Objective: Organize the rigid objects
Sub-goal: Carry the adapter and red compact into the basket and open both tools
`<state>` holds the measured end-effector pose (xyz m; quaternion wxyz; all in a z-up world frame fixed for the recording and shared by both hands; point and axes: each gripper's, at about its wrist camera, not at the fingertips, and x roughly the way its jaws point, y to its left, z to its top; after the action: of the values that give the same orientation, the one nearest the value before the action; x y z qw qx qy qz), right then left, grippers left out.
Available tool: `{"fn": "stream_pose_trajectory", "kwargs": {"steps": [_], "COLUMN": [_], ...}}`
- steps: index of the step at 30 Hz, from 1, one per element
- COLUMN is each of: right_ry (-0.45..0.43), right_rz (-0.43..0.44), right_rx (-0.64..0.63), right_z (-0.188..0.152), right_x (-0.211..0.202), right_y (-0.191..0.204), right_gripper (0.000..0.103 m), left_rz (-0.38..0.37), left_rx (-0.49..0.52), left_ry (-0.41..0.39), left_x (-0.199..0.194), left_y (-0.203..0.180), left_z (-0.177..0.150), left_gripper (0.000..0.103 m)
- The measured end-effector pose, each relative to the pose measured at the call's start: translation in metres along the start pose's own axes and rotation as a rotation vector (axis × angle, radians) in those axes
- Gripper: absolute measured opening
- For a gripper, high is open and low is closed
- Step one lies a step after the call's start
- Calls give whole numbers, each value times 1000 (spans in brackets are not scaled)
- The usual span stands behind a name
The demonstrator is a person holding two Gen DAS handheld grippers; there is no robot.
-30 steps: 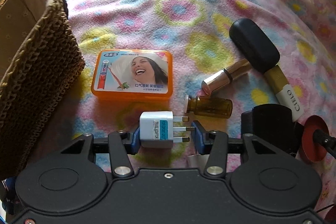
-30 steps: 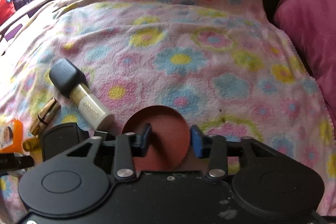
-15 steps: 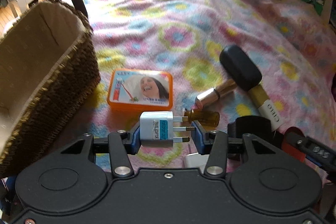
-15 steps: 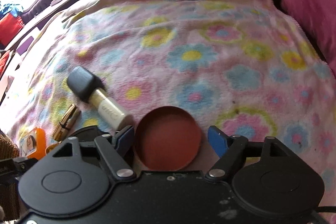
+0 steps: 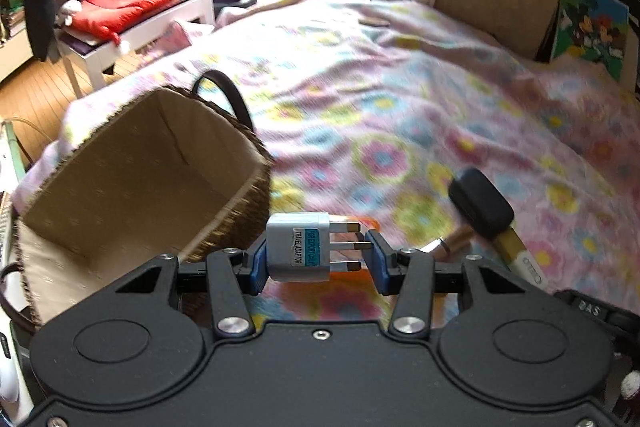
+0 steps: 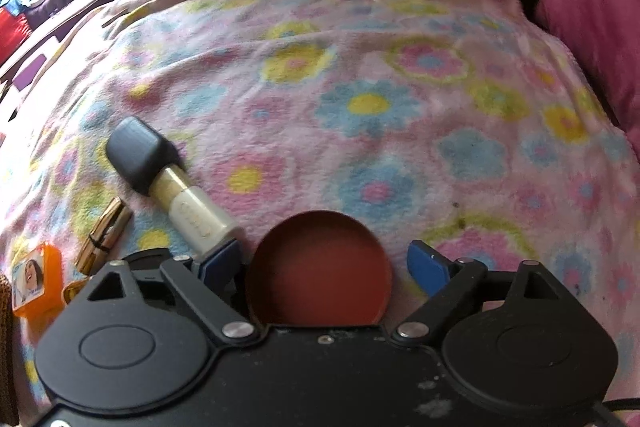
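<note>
Fuzzy fleece blanket [image 6: 360,75], rough woven basket [image 5: 240,223] with matt cloth lining, glossy plastic adapter [image 5: 298,247]

both grippers, left gripper [image 5: 316,259] and right gripper [image 6: 326,261], are matte black, with blue pads at the fingertips, silver screws behind them, round embossed discs either side.

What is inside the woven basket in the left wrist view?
The woven basket shows only bare beige lining on its visible walls and floor; no objects. Its near corner is hidden behind the left tool, which grips the travel adapter.
</note>
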<state>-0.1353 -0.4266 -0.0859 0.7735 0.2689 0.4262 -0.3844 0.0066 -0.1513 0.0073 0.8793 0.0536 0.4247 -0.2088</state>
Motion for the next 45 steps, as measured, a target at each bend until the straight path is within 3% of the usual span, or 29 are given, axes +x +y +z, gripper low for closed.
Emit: {"fn": "stream_pose_trajectory", "kwargs": {"steps": [2, 4, 8, 14, 24, 31, 33, 37, 39, 45], "right_ry": [19, 6, 11, -5, -25, -36, -40, -91, -123, -152], "right_rz": [-36, -37, -21, -33, -47, -138, -116, -138, -103, 174], "right_rx": [-35, -51, -52, -4, -85, -161, -171, -153, -133, -176], "right_z": [-1, -4, -8, -10, -28, -26, -20, -9, -4, 3], "right_x": [2, 0, -1, -8, -28, 1, 1, -18, -37, -95], "right_y": [0, 0, 4, 10, 17, 31, 31, 33, 38, 92], "right_gripper": [65, 63, 80, 83, 87, 86, 75, 75, 76, 76], "left_rz": [1, -1, 7, 35, 112, 106, 103, 104, 102, 126], "left_rx": [-19, -40, -75, -118, -228, -211, -207, -216, -222, -248], "left_ry": [-9, -12, -13, -24, -38, -38, -34, -34, -34, -20], "left_x": [-2, -3, -3, -5, -8, -11, -11, -11, -11, -9], "left_y": [8, 15, 28, 48, 91, 99, 100, 103, 105, 113], "left_z": [2, 3, 4, 3, 5, 1, 1, 2, 2, 1], "left_gripper": [47, 47, 47, 47, 47, 47, 47, 47, 47, 47]}}
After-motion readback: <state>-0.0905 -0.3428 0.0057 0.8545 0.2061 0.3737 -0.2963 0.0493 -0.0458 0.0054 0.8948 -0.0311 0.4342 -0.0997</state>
